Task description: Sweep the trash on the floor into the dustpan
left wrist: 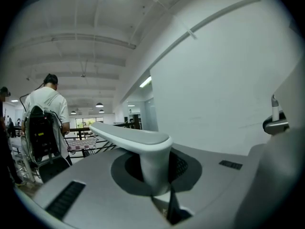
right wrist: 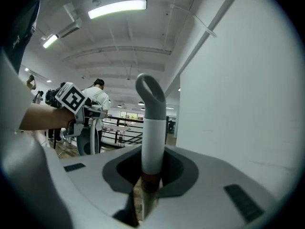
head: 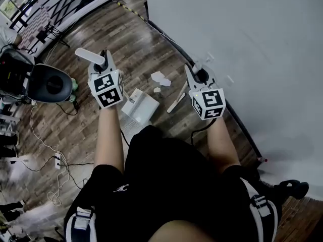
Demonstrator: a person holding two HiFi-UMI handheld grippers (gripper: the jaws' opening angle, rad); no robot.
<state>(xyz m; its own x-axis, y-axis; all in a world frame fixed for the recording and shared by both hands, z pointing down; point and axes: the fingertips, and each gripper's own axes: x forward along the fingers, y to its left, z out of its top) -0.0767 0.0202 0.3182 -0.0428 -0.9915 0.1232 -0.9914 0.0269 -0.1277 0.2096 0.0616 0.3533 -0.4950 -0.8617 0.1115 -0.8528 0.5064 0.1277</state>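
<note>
- Closest in: two bare forearms reaching forward from a dark shirt, one gripper in each hand.
- Left gripper out over the floor, jaws clenched on the white dustpan handle. Stem upright between the jaws, flat top of the handle jutting off to the left in the left gripper view.
- Right gripper level with it, well apart from the left one, jaws grasping the broom handle. Handle bolt upright, pale sleeve in the grip, grey hooked end curling over at the top, a reddish band just below the sleeve.
- Between the two grippers, down on the boards: the white dustpan, just right of the left gripper's marker cube.
- Just beyond the dustpan, the trash: a few small pale scraps lying loose on the wood, outside the pan, nearer the dustpan than the wall.
- A slim pale strip lying slantwise beside the scraps, just left of the right gripper; hard to tell what it belongs to.
- Off to the left, a dark office chair, with cables and a power strip trailing across the floor.
- To the right, a big white wall running along the floor's edge.
- Far back, a black railing, and in the left gripper view a person in a white shirt with a dark backpack, back turned.
</note>
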